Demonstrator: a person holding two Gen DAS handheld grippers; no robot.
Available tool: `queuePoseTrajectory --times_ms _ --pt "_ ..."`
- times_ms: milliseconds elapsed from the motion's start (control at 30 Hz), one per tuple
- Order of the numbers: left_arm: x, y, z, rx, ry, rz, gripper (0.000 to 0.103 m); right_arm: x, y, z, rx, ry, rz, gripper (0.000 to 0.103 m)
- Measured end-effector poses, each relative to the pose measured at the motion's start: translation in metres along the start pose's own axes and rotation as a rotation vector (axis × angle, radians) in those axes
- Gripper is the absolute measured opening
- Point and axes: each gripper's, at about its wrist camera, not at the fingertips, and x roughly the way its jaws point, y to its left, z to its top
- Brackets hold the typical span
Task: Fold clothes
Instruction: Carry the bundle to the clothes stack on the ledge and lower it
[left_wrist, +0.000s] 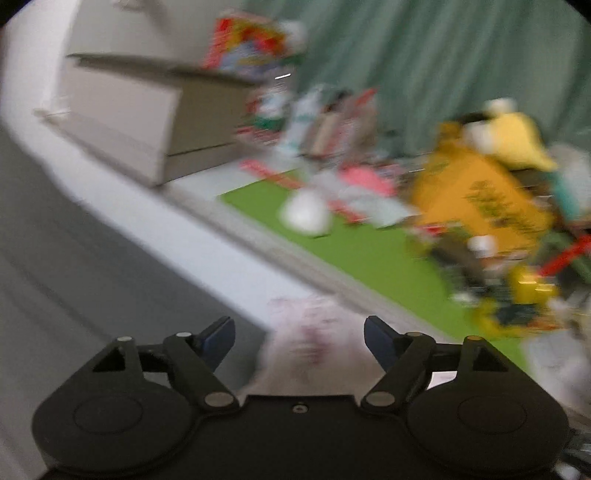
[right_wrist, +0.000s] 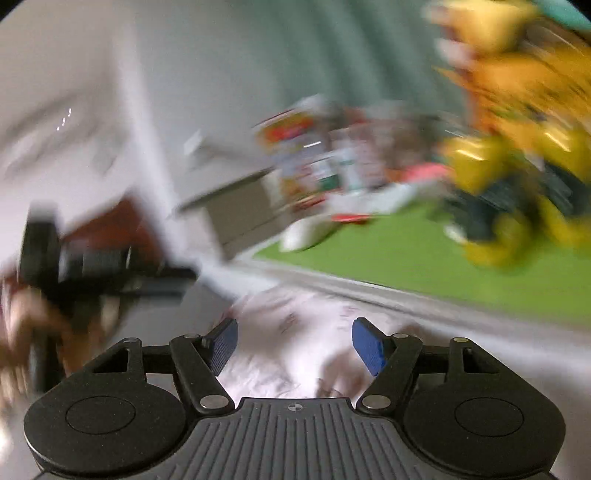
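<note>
Both pictures are smeared with motion blur, so fine detail is lost. Even so, the left claw (left_wrist: 299, 341) plainly has its blue pads (left_wrist: 218, 341) spread wide, with nothing pinched between them. Just ahead of and beneath that gap lies a pale garment (left_wrist: 314, 343) with a faint reddish print, resting on a grey-white surface (left_wrist: 155, 236); the pads stand clear of the cloth on either side.

The right claw (right_wrist: 295, 345) is likewise spread, its blue pads (right_wrist: 367, 345) apart and gripping nothing. The same pale garment (right_wrist: 295, 332) lies rumpled under and in front of it, reaching up to the far edge of the surface (right_wrist: 480, 325).

Off to the left of the right claw, a blurred black gripper body shows with a hand (right_wrist: 22, 332) around it.

Beyond both claws a green mat (left_wrist: 369, 254) runs along the floor, with a white rounded thing (left_wrist: 306, 214) on it. A beige cabinet (left_wrist: 147, 122) stands far ahead to the left, and a heap of yellow and orange toys (left_wrist: 491, 184) fills the far right. A green curtain (left_wrist: 443, 55) hangs behind everything.
</note>
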Motion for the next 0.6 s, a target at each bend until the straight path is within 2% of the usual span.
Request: queuePoseTrajectory --times_ms 100,200,333,433,600 --pt "0.005 -0.019 0.001 0.151 0.047 -0.091 0.08 0.017 0.007 0.001 -0.136 0.043 0.004 0.069" --pt "0.023 -0.025 0.001 0.178 0.095 -0.139 0.08 0.036 0.004 -0.003 -0.155 0.096 0.0 0.069" --pt "0.06 -0.018 0.001 0.109 0.118 -0.149 0.08 0.052 -0.001 -0.016 -0.178 0.147 -0.019 0.069" --pt "0.088 -0.01 -0.003 0.091 0.158 -0.108 0.08 0.058 -0.004 -0.026 -0.191 0.16 -0.036 0.069" --pt "0.116 0.005 -0.018 0.07 0.212 -0.053 0.08 0.073 -0.021 -0.034 -0.054 0.152 -0.018 0.078"
